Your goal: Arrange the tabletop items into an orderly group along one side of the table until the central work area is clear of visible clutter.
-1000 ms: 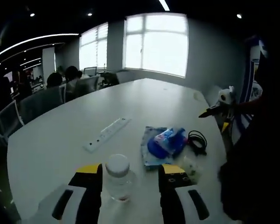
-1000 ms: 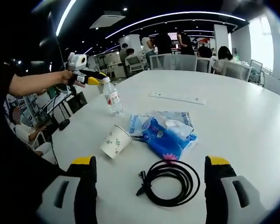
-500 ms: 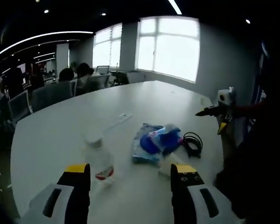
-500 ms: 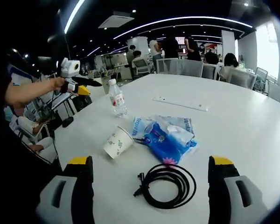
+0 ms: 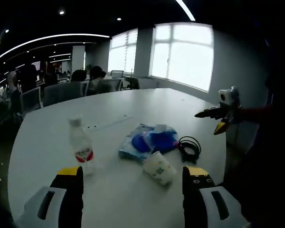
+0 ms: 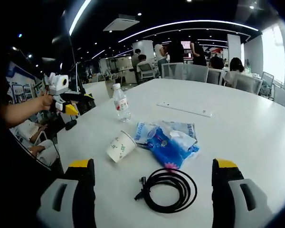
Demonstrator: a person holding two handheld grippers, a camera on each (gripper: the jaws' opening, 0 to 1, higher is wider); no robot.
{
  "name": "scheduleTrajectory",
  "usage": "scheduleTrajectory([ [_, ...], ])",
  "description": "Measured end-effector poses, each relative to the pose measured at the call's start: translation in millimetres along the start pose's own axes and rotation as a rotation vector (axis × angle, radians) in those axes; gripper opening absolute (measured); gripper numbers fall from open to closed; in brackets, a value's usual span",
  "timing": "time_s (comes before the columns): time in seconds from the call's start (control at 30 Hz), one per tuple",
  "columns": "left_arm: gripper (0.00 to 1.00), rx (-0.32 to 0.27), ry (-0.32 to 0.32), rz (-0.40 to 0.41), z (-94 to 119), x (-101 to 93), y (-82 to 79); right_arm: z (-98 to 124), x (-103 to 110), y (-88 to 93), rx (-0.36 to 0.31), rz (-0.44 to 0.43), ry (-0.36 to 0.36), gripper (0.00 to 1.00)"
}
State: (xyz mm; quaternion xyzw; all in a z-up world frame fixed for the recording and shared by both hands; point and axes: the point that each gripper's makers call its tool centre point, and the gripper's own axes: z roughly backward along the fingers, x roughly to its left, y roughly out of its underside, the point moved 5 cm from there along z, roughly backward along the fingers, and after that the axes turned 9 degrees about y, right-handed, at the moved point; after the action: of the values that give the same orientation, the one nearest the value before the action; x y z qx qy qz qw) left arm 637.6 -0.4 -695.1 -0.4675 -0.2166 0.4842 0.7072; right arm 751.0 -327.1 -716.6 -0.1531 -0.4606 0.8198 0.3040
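1 bottle [image 6: 121, 102], 1 cup [image 6: 119, 147], 1 cable [image 6: 167, 190]

Room: an open office is seen, dim overhead | Light: daylight is thrown in by large windows [image 5: 183, 54]; curved ceiling light strips [image 6: 180, 23] and spot lamps are lit | Furniture: a big white table [image 6: 256, 123] is ringed by grey office chairs [image 6: 194, 72] | Background: seated and standing people [image 6: 173, 45] are glimpsed.

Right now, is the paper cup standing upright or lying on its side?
On its side. The paper cup lies tipped on the table, its open mouth facing the blue packet.
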Motion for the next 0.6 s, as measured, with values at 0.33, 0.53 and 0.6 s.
scheduleTrajectory([
  [0.33, 0.99, -0.032, -0.017, -0.017, 10.6, -14.0, 4.0, 1.0, -5.6, 5.6, -0.004, 0.006, -0.001, 0.99],
  [0.53, 1.00, -0.024, 0.011, -0.021, 14.7, -20.5, 6.0, 0.3, -2.1, 0.9, 0.003, 0.022, -0.024, 0.98],
  [0.6, 1.00, -0.024, 0.002, -0.020, 16.4, -20.6, 7.5, -1.3, 0.8, -3.6, 0.002, 0.032, -0.038, 0.96],
])
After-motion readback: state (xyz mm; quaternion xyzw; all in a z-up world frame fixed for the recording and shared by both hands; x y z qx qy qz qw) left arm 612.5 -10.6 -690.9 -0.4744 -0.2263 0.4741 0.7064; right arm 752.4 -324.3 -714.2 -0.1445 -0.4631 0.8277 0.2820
